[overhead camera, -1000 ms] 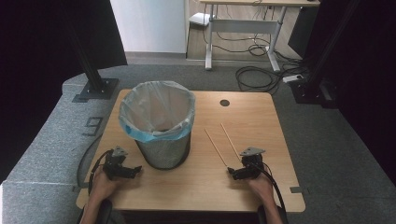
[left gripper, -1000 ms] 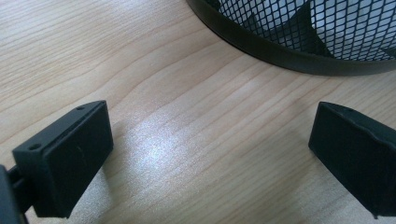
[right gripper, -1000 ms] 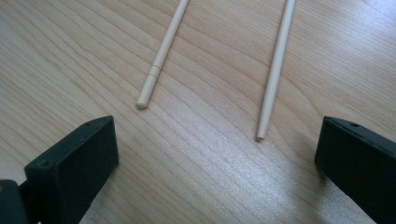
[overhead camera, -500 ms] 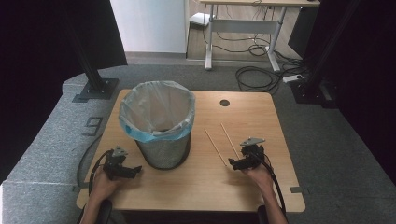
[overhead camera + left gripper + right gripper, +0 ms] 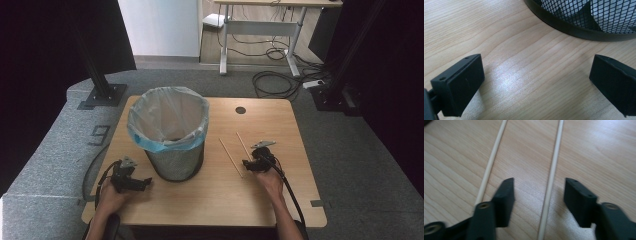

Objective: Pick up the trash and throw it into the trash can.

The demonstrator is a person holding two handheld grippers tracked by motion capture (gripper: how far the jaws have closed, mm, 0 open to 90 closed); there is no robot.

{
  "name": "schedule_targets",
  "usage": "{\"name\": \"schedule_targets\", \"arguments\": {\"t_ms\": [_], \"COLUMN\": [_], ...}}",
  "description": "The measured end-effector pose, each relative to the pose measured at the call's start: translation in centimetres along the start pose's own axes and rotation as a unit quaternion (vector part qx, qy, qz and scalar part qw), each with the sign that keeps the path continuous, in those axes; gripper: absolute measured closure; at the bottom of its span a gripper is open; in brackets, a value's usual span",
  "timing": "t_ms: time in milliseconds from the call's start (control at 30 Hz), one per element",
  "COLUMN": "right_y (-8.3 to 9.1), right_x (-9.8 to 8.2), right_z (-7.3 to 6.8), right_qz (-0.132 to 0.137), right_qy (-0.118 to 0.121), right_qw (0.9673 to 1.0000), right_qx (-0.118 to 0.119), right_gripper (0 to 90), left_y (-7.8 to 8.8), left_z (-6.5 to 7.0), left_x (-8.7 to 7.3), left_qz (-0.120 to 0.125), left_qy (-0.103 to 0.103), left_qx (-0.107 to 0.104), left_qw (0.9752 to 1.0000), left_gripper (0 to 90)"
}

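A black mesh bin (image 5: 169, 131) lined with a clear bag stands on the wooden table (image 5: 280, 120). Two thin wooden sticks lie side by side to its right: one (image 5: 231, 157) nearer the bin, one (image 5: 243, 145) farther right. My right gripper (image 5: 248, 164) hangs low over their near ends. In the right gripper view its jaws (image 5: 539, 185) have just been closing and straddle one stick (image 5: 555, 160) without touching it. The other stick (image 5: 491, 162) lies outside the left jaw. My left gripper (image 5: 145, 182) rests open by the bin's base (image 5: 579, 27), nothing between its jaws (image 5: 536, 67).
A round cable hole (image 5: 240, 110) sits near the table's far edge. Black stand feet (image 5: 102, 95) and loose cables (image 5: 280, 82) lie on the grey floor beyond the table. A white desk (image 5: 260, 30) stands farther back.
My right gripper has moved forward and a little left to the sticks' near ends, and its jaws have narrowed around one stick. The left hand has stayed put.
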State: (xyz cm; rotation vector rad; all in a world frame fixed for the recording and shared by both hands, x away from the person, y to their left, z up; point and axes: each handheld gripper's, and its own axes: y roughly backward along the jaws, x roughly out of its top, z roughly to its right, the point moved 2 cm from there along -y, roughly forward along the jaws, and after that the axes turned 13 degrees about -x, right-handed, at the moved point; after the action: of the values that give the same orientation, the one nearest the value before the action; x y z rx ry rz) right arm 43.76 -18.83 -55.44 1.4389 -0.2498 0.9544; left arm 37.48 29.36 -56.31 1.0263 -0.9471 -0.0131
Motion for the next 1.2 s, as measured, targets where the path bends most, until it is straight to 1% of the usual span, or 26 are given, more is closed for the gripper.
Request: {"name": "schedule_targets", "arguments": {"t_ms": [33, 67, 100, 133, 200, 233, 267, 300, 467, 567, 633, 667, 800, 867, 900, 933, 1033, 1067, 1133, 1200], "right_y": [-0.1, -0.1, -0.1, 0.0, 0.1, 0.1, 0.1, 0.2, 0.3, 0.4, 0.6, 1.0, 1.6, 2.3, 2.3, 2.8, 3.8, 3.8, 4.8, 5.1], "right_x": [0.0, 0.0, 0.0, 0.0, 0.0, 0.0, -0.1, -0.1, -0.2, -0.2, -0.1, 0.0, 0.2, 0.4, 0.4, 0.7, 1.3, 1.3, 2.1, 2.3], "right_z": [-0.1, -0.1, -0.1, 0.0, 0.1, 0.1, 0.3, 0.4, 0.6, 0.7, 0.7, 0.8, 0.9, 1.3, 1.3, 1.4, 1.6, 1.6, 1.7, 1.7], "right_qz": [-0.001, -0.001, -0.002, -0.001, -0.007, -0.007, -0.01, -0.013, -0.022, -0.026, -0.024, -0.023, -0.019, -0.017, -0.017, -0.014, -0.007, -0.007, -0.001, 0.002], "right_qy": [-0.013, -0.013, -0.014, -0.017, -0.024, -0.024, -0.029, -0.032, -0.048, -0.046, -0.045, -0.046, -0.046, -0.046, -0.046, -0.04, -0.038, -0.038, -0.036, -0.037], "right_qw": [0.9999, 0.9999, 0.9999, 0.9999, 0.9997, 0.9997, 0.9995, 0.9994, 0.9986, 0.9986, 0.9987, 0.9987, 0.9987, 0.9988, 0.9988, 0.999, 0.9991, 0.9991, 0.9991, 0.999], "right_qx": [0.006, 0.006, 0.002, 0.001, -0.002, -0.002, -0.002, 0.0, 0.0, 0.002, 0.001, 0.007, 0.01, 0.012, 0.012, 0.011, 0.016, 0.016, 0.022, 0.025], "right_gripper": [53.2, 53.2, 58.9, 68.2, 77.9, 77.9, 81.6, 83.3, 84.6, 84.6, 84.6, 84.7, 84.7, 84.7, 84.7, 84.7, 84.7, 84.7, 84.7, 84.7], "left_y": [0.0, 0.0, 0.0, 0.0, 0.0, 0.0, 0.0, 0.0, 0.0, -0.1, -0.1, -0.1, -0.1, -0.1, -0.1, -0.1, -0.1, -0.1, -0.1, -0.1], "left_z": [0.0, 0.0, 0.0, 0.0, 0.0, 0.0, 0.0, 0.1, 0.1, 0.1, 0.1, 0.1, 0.2, 0.2, 0.2, 0.2, 0.2, 0.2, 0.2, 0.2], "left_x": [0.0, 0.0, 0.0, 0.0, 0.0, 0.0, 0.0, 0.0, 0.0, 0.0, 0.0, 0.0, 0.1, 0.1, 0.1, 0.1, 0.1, 0.1, 0.1, 0.1], "left_qz": [-0.001, -0.001, 0.0, -0.001, -0.001, -0.001, -0.001, -0.001, -0.001, 0.0, 0.0, -0.001, 0.001, 0.0, 0.0, 0.001, 0.001, 0.001, 0.001, 0.001], "left_qy": [0.0, 0.0, 0.0, 0.0, 0.0, 0.001, 0.001, 0.001, 0.001, 0.001, 0.002, 0.001, 0.002, 0.002, 0.002, 0.002, 0.002, 0.002, 0.002, 0.003], "left_qx": [-0.001, -0.001, 0.0, -0.001, 0.0, 0.0, 0.0, 0.0, 0.0, 0.001, 0.001, 0.001, 0.001, 0.0, 0.0, 0.001, 0.001, 0.001, 0.001, 0.002], "left_qw": [1.0, 1.0, 1.0, 1.0, 1.0, 1.0, 1.0, 1.0, 1.0, 1.0, 1.0, 1.0, 1.0, 1.0, 1.0, 1.0, 1.0, 1.0, 1.0, 1.0], "left_gripper": [0.0, 0.0, 0.0, 0.0, 0.0, 0.0, 0.0, 0.0, 0.0, 0.0, 0.0, 0.0, 0.0, 0.0, 0.0, 0.0, 0.0, 0.0, 0.0, 0.0]}}
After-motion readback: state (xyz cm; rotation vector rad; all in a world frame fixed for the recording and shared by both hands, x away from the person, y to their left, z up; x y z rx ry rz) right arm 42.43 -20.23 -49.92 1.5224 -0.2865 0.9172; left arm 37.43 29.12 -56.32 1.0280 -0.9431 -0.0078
